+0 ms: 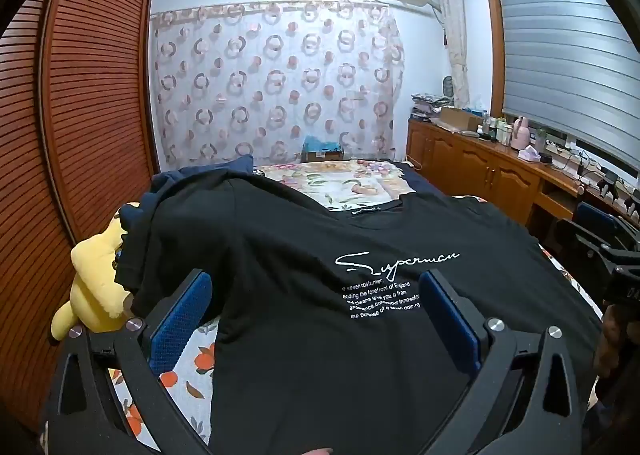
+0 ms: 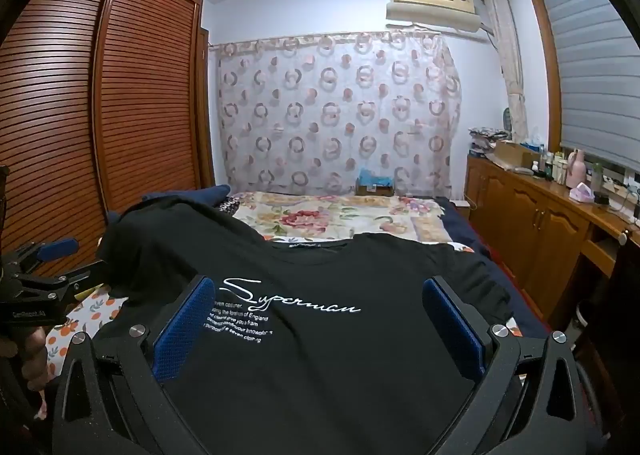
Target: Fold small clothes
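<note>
The black tee (image 1: 304,255) lies spread front-up on the bed (image 2: 332,215), collar away; the left tongs (image 1: 316,311) stand wide above its left half, holding nothing; the right tongs (image 2: 320,319) stand wide over its chest print, likewise empty.

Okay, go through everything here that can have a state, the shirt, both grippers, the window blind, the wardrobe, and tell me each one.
Black printed T-shirt: spread front-up on the bed, unfolded.
Left gripper: open, holding nothing.
Right gripper: open, holding nothing.
Grey window blind: lowered.
Brown slatted wardrobe door: closed.
</note>
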A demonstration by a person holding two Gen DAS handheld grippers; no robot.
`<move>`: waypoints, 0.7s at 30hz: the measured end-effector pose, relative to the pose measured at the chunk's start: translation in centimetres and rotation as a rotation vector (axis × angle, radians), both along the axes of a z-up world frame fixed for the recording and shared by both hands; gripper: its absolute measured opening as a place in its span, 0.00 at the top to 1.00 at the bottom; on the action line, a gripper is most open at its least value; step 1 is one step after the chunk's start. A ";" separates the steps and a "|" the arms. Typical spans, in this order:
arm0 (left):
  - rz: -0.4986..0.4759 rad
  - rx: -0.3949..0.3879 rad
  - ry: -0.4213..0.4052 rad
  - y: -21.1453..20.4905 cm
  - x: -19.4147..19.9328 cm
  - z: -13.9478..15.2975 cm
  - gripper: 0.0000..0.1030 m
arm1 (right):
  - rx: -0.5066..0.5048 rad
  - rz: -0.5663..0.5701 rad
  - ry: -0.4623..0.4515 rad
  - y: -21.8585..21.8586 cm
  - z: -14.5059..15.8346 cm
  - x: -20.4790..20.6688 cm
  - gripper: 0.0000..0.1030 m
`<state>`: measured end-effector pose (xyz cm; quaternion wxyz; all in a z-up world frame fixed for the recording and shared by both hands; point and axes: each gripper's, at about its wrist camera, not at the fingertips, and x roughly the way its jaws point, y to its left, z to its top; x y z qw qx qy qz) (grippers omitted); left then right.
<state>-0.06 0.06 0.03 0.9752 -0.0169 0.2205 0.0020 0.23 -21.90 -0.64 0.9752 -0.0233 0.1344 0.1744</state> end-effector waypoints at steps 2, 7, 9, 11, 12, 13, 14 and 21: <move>0.003 0.001 -0.005 0.2 -0.1 0.1 0.00 | 0.001 0.003 -0.002 0.0 0.0 0.0 0.00; 0.006 0.015 -0.008 -0.1 -0.1 0.5 0.00 | 0.001 0.004 -0.004 0.0 0.0 -0.2 0.00; 0.005 0.021 -0.009 -0.4 -0.2 0.6 0.00 | 0.003 0.003 -0.003 0.1 0.0 -0.2 0.00; 0.006 0.020 -0.009 -0.3 -0.2 0.4 0.00 | 0.004 0.003 -0.004 0.1 0.1 -0.3 0.00; 0.006 0.020 -0.011 -0.3 -0.3 0.5 0.00 | 0.004 0.002 -0.005 0.2 0.1 -0.3 0.00; 0.004 0.019 -0.010 -0.3 -0.2 0.6 0.00 | 0.005 0.001 -0.006 0.2 0.1 -0.4 0.00; 0.005 0.020 -0.012 -0.4 -0.3 0.7 0.00 | 0.006 0.002 -0.005 0.3 0.1 -0.4 0.00; 0.005 0.025 -0.018 -0.4 -0.6 0.9 0.00 | 0.017 0.014 -0.006 -0.2 0.0 -0.3 0.00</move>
